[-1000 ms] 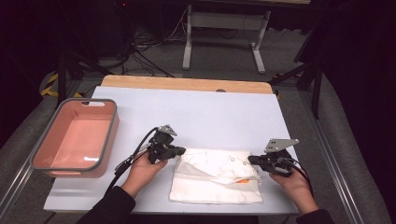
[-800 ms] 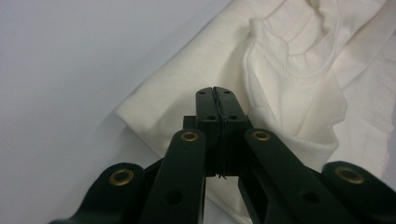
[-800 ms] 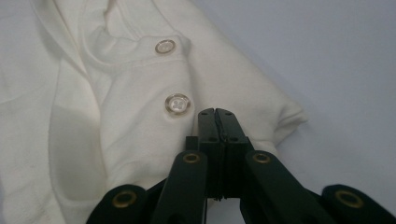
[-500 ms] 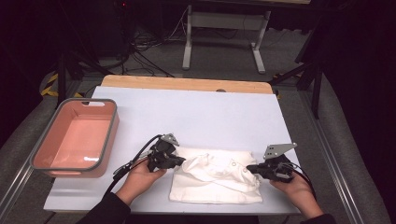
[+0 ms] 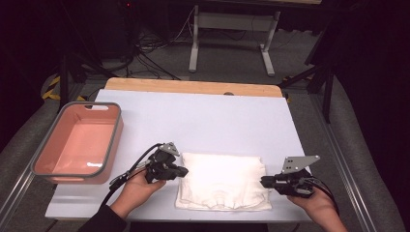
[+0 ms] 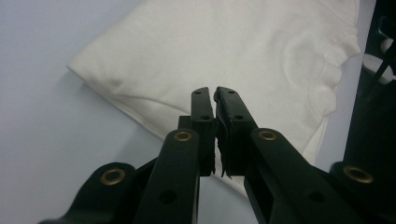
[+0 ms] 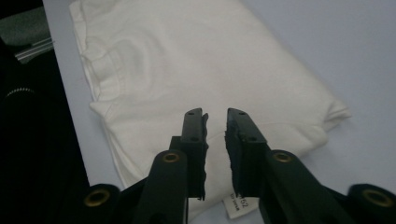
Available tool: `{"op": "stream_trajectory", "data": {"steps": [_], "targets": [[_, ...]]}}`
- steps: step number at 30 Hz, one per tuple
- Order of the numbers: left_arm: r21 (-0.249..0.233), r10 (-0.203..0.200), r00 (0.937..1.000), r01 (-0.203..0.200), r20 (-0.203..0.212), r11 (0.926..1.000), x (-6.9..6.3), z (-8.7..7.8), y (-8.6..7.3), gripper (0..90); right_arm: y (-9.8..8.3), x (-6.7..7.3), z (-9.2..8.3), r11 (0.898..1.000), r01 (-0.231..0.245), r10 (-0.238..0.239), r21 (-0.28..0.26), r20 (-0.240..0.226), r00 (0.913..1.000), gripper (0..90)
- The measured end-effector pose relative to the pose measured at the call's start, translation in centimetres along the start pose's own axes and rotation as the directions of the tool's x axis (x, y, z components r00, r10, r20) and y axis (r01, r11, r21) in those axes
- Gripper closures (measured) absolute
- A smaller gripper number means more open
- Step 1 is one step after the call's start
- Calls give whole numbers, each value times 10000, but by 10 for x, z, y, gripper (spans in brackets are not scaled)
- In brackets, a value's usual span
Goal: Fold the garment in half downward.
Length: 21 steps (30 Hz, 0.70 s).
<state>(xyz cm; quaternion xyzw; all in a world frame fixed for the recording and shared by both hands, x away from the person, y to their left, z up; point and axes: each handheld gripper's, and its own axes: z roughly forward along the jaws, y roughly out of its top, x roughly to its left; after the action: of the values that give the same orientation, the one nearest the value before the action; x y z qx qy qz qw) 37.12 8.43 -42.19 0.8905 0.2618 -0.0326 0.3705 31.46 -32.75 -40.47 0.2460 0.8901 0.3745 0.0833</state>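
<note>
A folded white garment lies flat on the white table near its front edge. My left gripper hovers just off the garment's left edge and points right at it. In the left gripper view the jaws stand almost together over the cloth with nothing between them. My right gripper sits at the garment's right edge and points left. Its jaws have just been opening; a narrow gap shows above the cloth, with no fabric in it.
A pink bin with a grey rim stands at the table's left, with nothing in it. A small printed label pokes out at the garment's near edge. A wooden strip edges the table's far side; dark floor and stands lie beyond.
The garment was bunched up between the two grippers; now it lies flat and folded. Both grippers have let go and pulled off its side edges, and the right jaws have parted.
</note>
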Motion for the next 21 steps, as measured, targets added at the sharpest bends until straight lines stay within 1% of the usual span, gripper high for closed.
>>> {"op": "stream_trajectory", "data": {"steps": [1, 2, 3, 4, 5, 6, 7, 8, 9, 10, 11, 12, 13, 14, 15, 16, 17, 18, 19, 21], "targets": [[0, 0, 10000, 0, 0, 10000, 0, 0, 0, 836, 1, -2, -1, 9999, -83, 84, -130, 85, 9999, 743], [-86, 6, 10000, -6, -26, 10000, 0, -1, 1, 823, 1, -3, -3, 9996, -111, 117, -250, 230, 9997, 685], [-250, -13, 9999, 10, -113, 9997, 1, -2, 3, 803, 2, -4, -3, 9993, -150, 165, -349, 450, 9988, 667], [-316, -11, 9999, 5, -173, 9995, 1, -3, 5, 782, 3, -6, -4, 9988, -210, 231, -432, 499, 9985, 651], [-357, 9, 9998, -17, -216, 9994, 2, -3, 6, 763, 4, -7, -5, 9983, -237, 265, -526, 550, 9981, 595], [-357, 9, 9998, -17, -216, 9994, 2, -3, 6, 741, 4, -7, -5, 9983, -237, 265, -526, 550, 9981, 595], [-432, -53, 9997, 43, -235, 9991, 2, -4, 8, 741, 6, -8, -5, 9981, -240, 282, -570, 737, 9969, 518], [-498, -65, 9997, 52, -247, 9987, 3, -4, 9, 720, 8, -9, -5, 9979, -296, 351, -572, 974, 9946, 485], [-587, -46, 9995, 27, -327, 9983, 3, -4, 10, 699, 10, -11, -5, 9975, -368, 430, -595, 1053, 9935, 455], [-657, -25, 9992, -2, -407, 9978, 4, -4, 11, 631, 13, -13, -5, 9955, -494, 597, -805, 1297, 9898, 329], [-759, -7, 9987, -32, -516, 9971, 4, -4, 13, 582, 15, -14, -5, 9949, -539, 656, -856, 1408, 9879, 304], [-1012, -69, 9975, -3, -708, 9949, 7, -4, 16, 519, 16, -15, -4, 9946, -523, 639, -891, 1327, 9891, 285], [-1156, -161, 9973, 77, -721, 9933, 8, -3, 17, 440, 18, -15, -4, 9944, -506, 626, -933, 1305, 9895, 252], [-1156, -161, 9973, 77, -721, 9933, 8, -3, 17, 376, 18, -15, -4, 9944, -506, 626, -933, 1305, 9895, 252], [-1284, -163, 9968, 62, -780, 9917, 9, -2, 19, 376, 19, -15, -3, 9946, -456, 586, -934, 1411, 9883, 222], [-1321, -172, 9964, 60, -835, 9912, 9, -2, 19, 316, 20, -16, -2, 9948, -457, 590, -909, 1505, 9868, 194], [-1464, -140, 9942, -17, -1062, 9892, 9, -2, 21, 279, 21, -16, -1, 9946, -490, 625, -915, 1514, 9865, 186], [-1427, -161, 9931, -7, -1161, 9898, 10, -2, 22, 252, 21, -17, 0, 9944, -493, 632, -933, 1523, 9863, 179], [-1427, -161, 9931, -7, -1161, 9898, 10, -2, 22, 245, 22, -18, 1, 9943, -500, 642, -942, 1540, 9860, 173], [-1222, -223, 9913, 63, -1296, 9925, 12, 0, 26, 212, 22, -20, 2, 9934, -577, 730, -993, 1571, 9849, 171]]}}
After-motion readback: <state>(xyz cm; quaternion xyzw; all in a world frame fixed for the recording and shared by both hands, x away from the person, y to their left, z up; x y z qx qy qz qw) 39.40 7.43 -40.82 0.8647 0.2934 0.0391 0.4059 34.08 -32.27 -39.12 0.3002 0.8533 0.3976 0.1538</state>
